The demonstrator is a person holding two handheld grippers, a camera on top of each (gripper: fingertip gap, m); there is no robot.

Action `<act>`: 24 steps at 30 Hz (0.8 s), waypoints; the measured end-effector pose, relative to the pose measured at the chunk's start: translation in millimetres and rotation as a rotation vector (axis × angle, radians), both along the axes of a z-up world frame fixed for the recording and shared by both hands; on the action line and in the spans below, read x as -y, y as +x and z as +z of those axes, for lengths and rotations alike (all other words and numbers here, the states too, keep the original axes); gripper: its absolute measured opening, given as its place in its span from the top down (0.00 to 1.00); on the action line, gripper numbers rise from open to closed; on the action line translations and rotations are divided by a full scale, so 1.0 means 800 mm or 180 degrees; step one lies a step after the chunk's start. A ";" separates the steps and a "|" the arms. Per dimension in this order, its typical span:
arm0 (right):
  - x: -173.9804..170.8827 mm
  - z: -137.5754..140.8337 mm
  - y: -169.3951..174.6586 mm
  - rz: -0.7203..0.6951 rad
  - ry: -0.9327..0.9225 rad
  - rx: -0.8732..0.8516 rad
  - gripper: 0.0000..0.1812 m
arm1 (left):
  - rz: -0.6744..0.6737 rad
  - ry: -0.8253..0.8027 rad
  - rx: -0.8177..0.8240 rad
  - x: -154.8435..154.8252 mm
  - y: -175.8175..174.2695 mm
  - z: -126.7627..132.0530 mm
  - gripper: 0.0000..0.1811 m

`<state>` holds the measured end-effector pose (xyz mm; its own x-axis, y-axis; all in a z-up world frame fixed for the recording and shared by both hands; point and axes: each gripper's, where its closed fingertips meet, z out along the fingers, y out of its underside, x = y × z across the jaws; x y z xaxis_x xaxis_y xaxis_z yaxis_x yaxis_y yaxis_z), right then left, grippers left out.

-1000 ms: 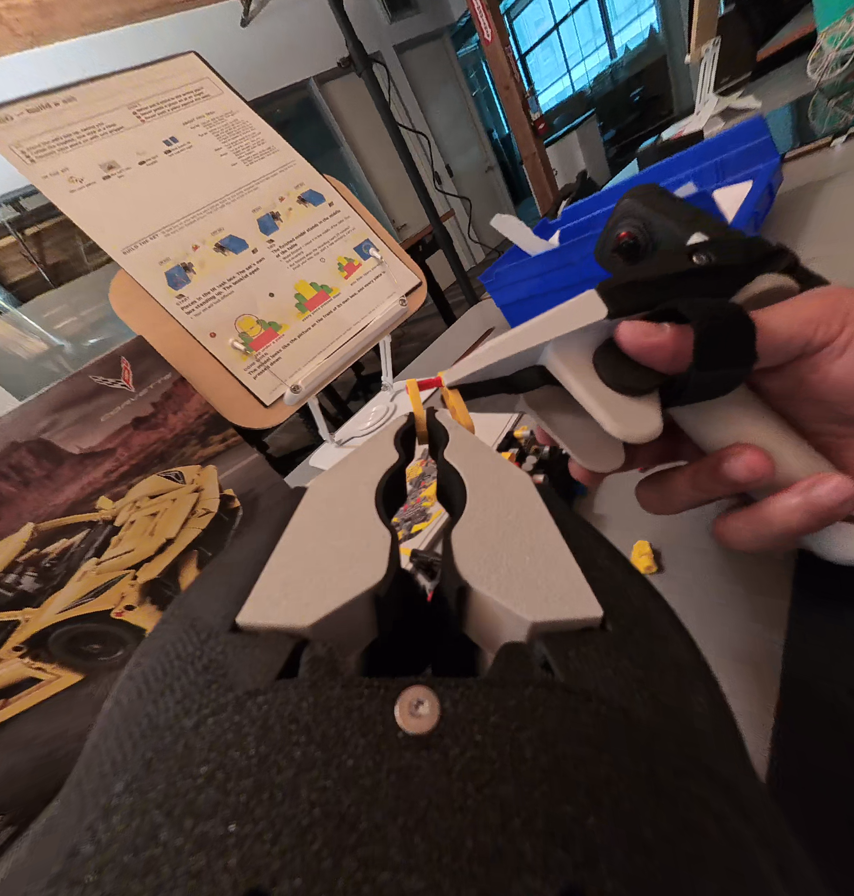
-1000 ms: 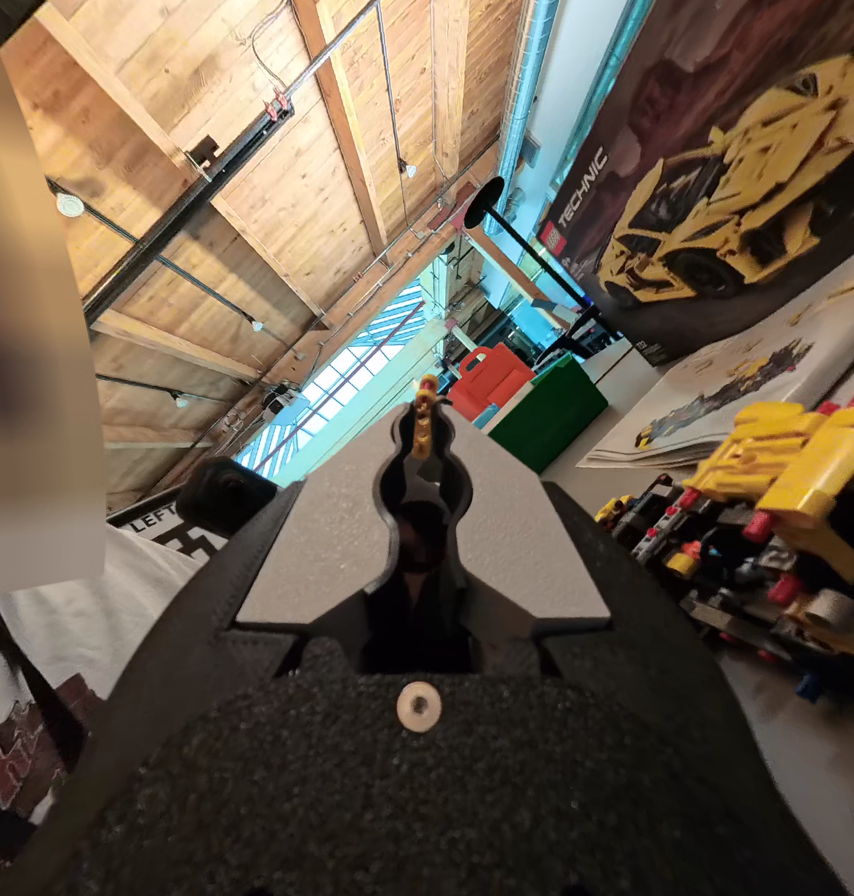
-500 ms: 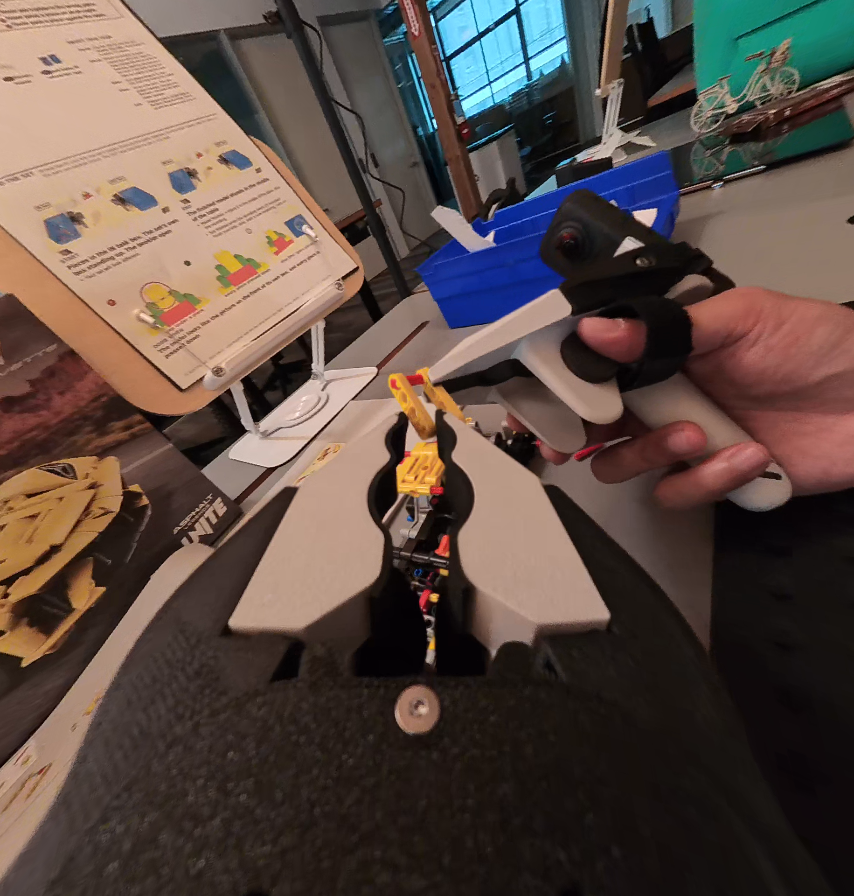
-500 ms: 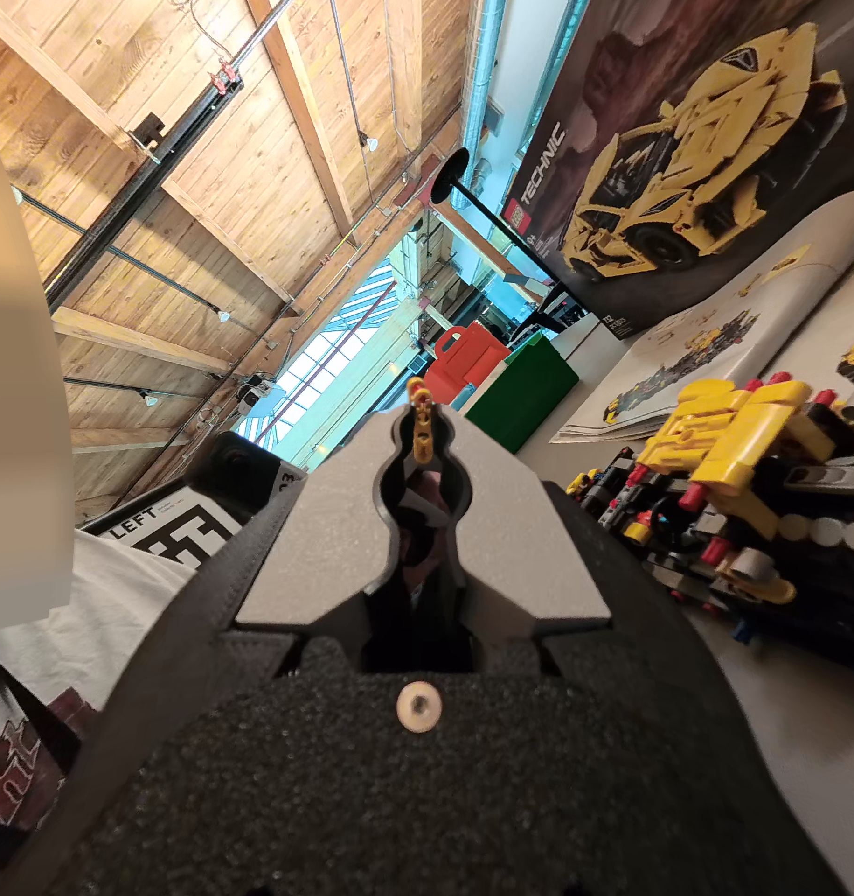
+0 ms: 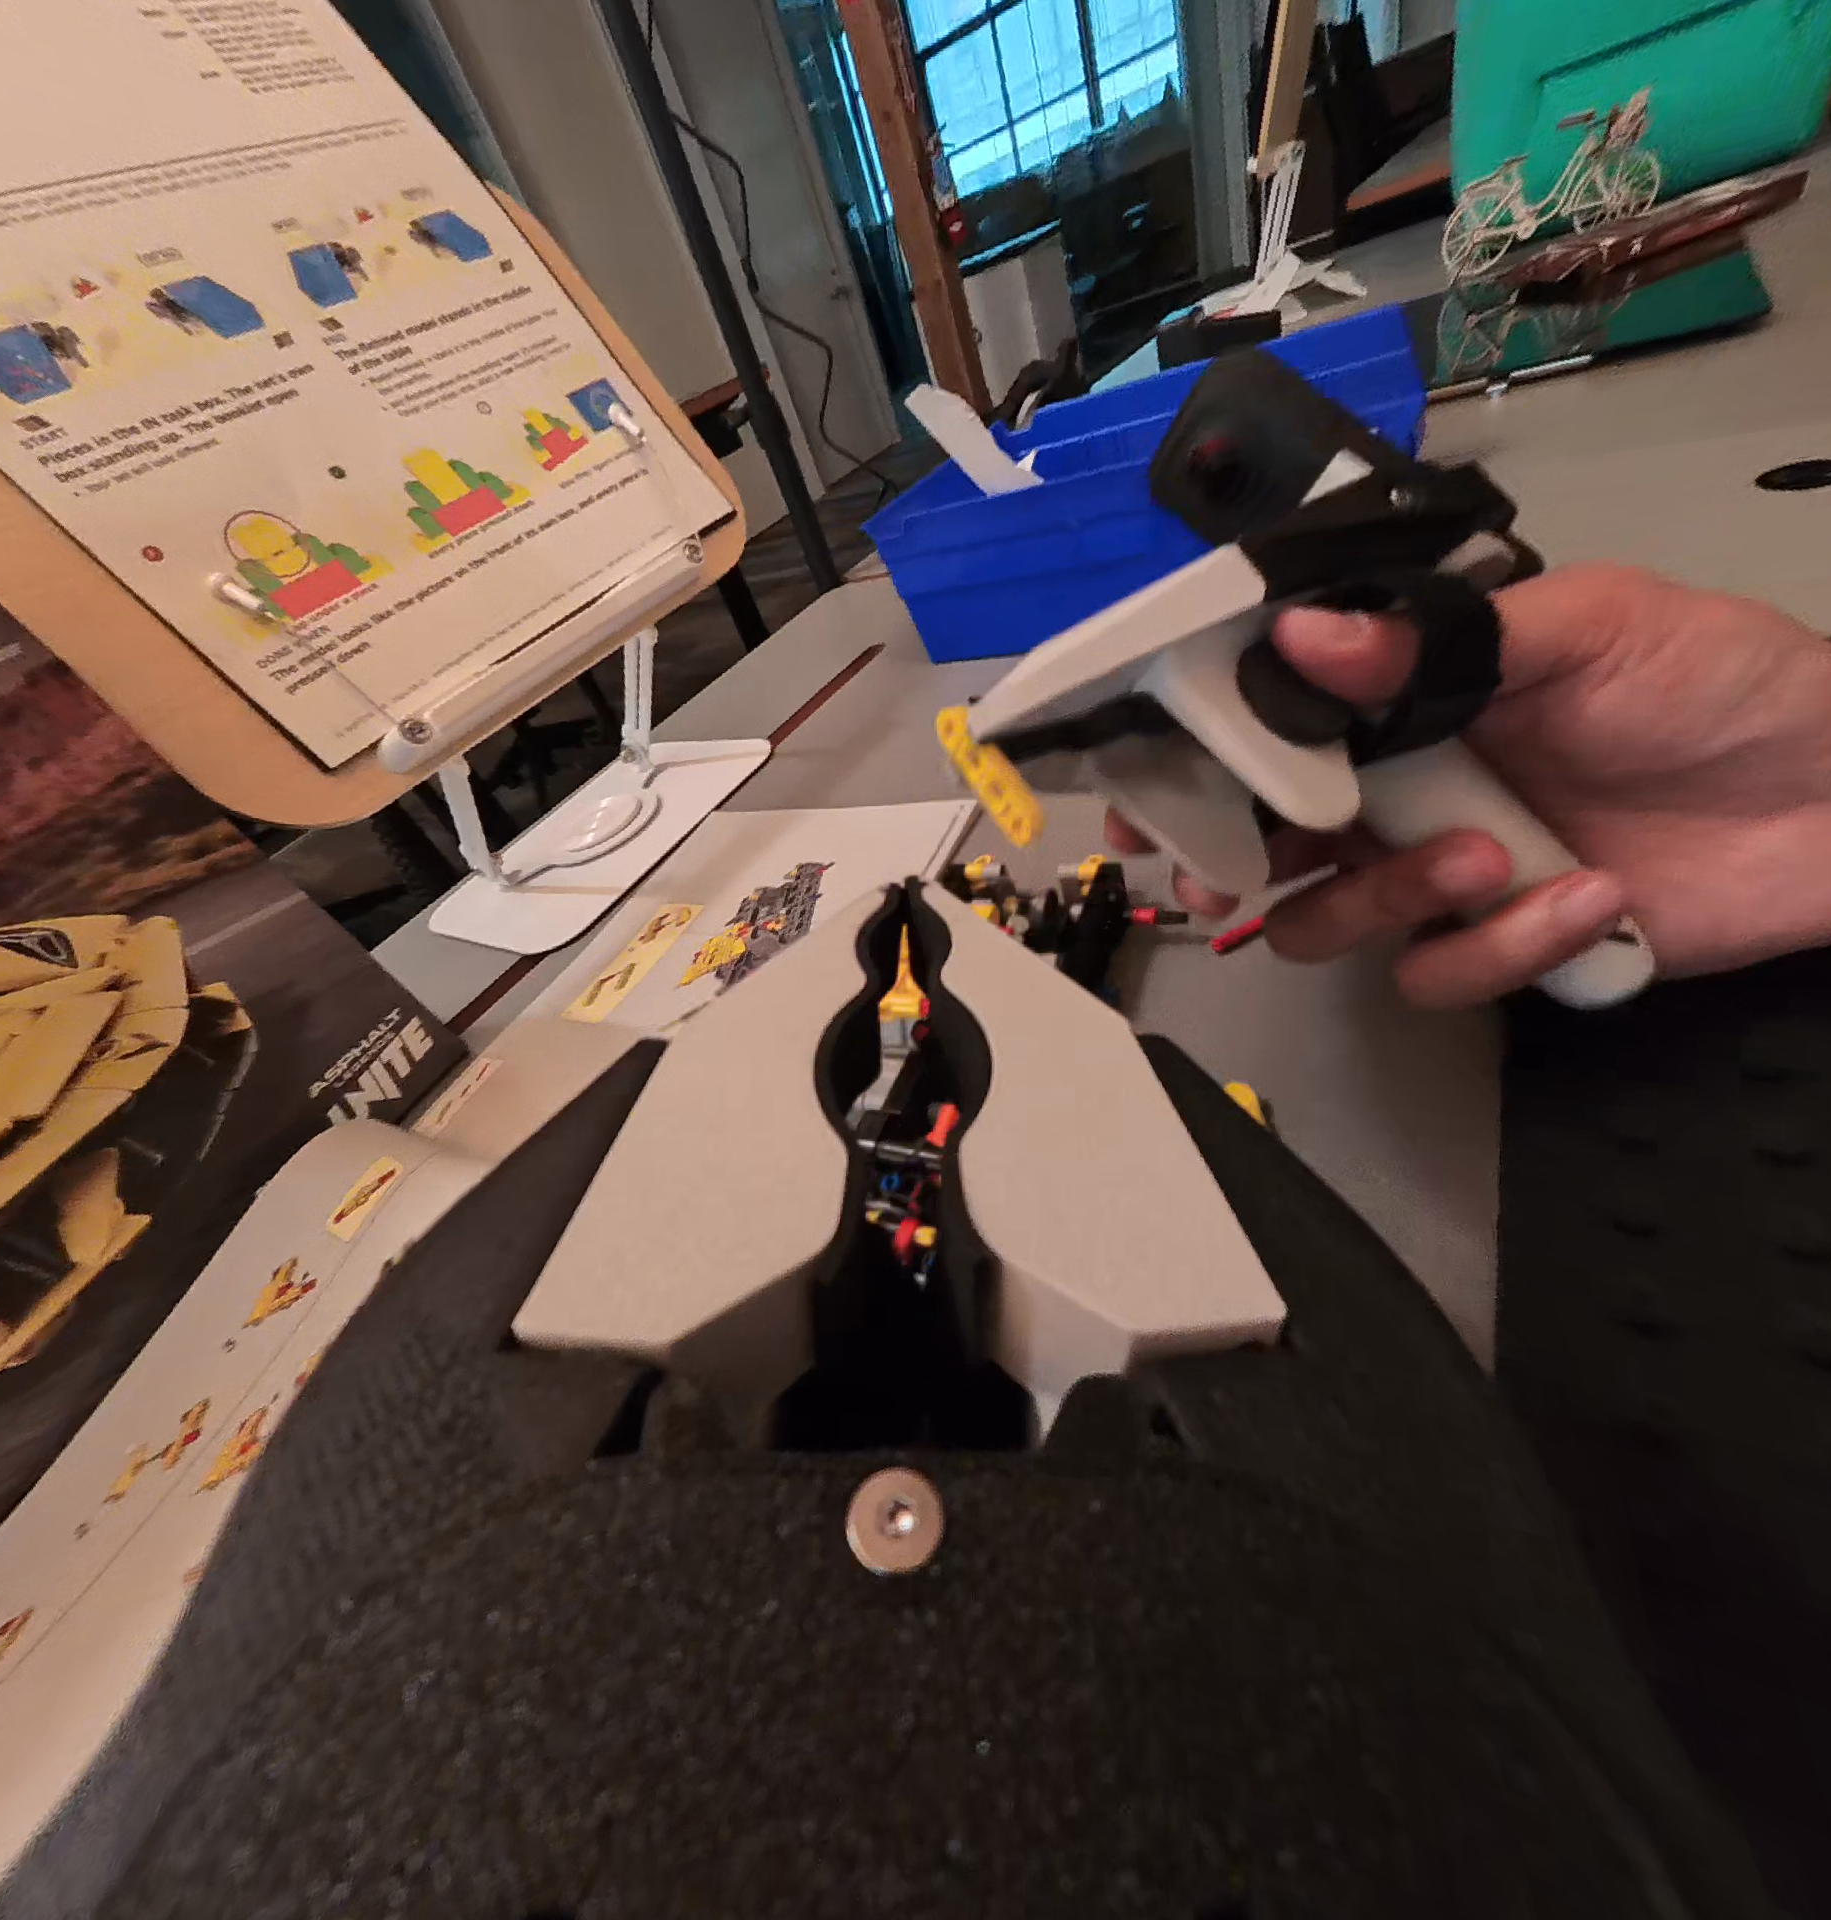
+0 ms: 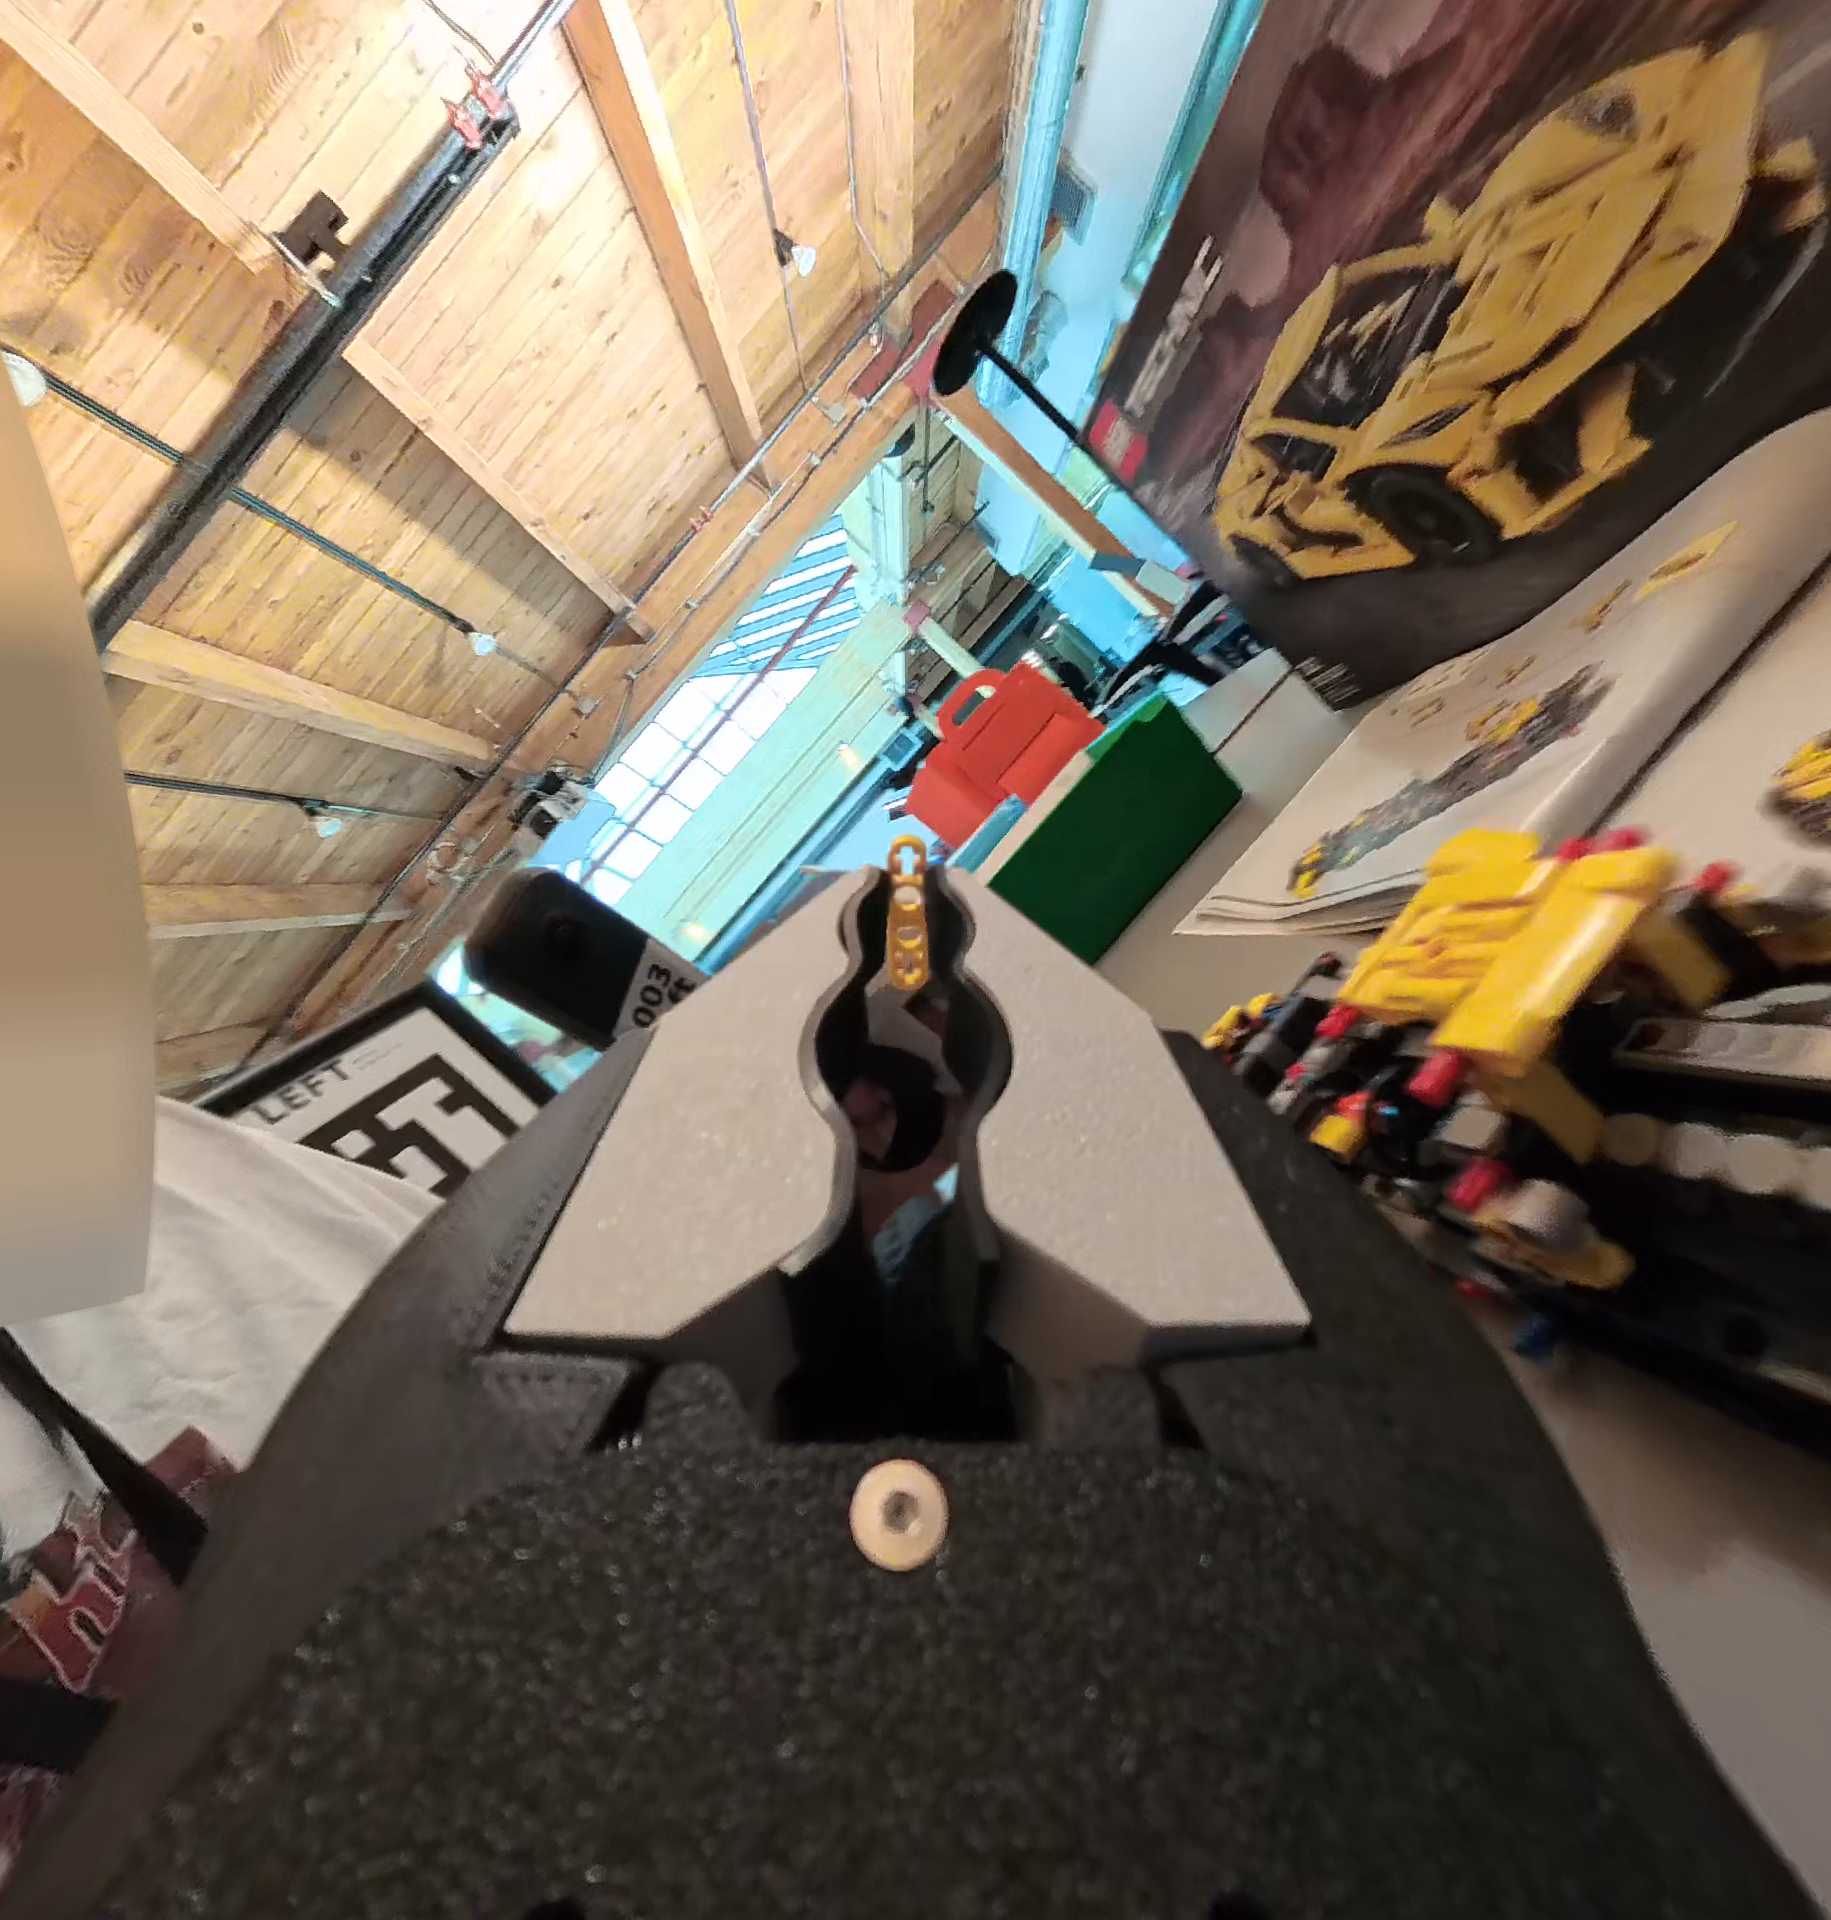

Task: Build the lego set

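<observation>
1. Left wrist view shows the left gripper point(image 5: 909, 896) with its tips pressed together and nothing between them; through the gap farther back only slivers of the lego model point(image 5: 903, 1143) on the table point(image 5: 1337, 1049) can be seen.
2. Most of that model is hidden behind the gripper's own fingers; a few dark and yellow parts point(image 5: 1056, 902) peek out to the right of the tips.
3. Beyond it, a hand point(image 5: 1617, 779) holds the right gripper point(image 5: 978, 743), clamped on a yellow beam point(image 5: 989, 774), raised above the table and blurred.
4. Right wrist view looks up at the wooden ceiling; the right gripper point(image 6: 909, 883) pinches the yellow beam point(image 6: 907, 914) upright at its tips, the beam's lower end cut off behind the fingers.
5. The lego model point(image 6: 1534, 1049) sits at the right, blurred and cut by the frame edge, with the instruction booklet point(image 6: 1410, 790) and set box point(image 6: 1493, 312) behind.
6. An instruction board point(image 5: 298, 416) on a stand is cropped at the top left.
</observation>
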<state>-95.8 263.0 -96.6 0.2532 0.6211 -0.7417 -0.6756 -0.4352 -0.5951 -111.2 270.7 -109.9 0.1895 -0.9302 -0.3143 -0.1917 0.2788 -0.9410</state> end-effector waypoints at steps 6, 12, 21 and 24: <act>0.012 -0.002 0.084 -0.0746 0.0102 0.0587 0.97 | -0.0221 -0.0916 -0.0811 0.024 -0.016 -0.054 0.95; 0.029 -0.013 0.083 -0.0757 0.0073 0.0653 0.97 | -0.0371 -0.0783 -0.1710 0.067 -0.019 -0.123 0.85; 0.072 -0.095 -0.002 0.0733 -0.0092 0.3262 0.96 | -0.0720 -0.0798 -0.1954 0.068 -0.011 -0.161 0.89; 0.070 -0.122 -0.014 0.1146 -0.0080 0.4099 0.96 | -0.0807 -0.0791 -0.1961 0.069 -0.006 -0.163 0.92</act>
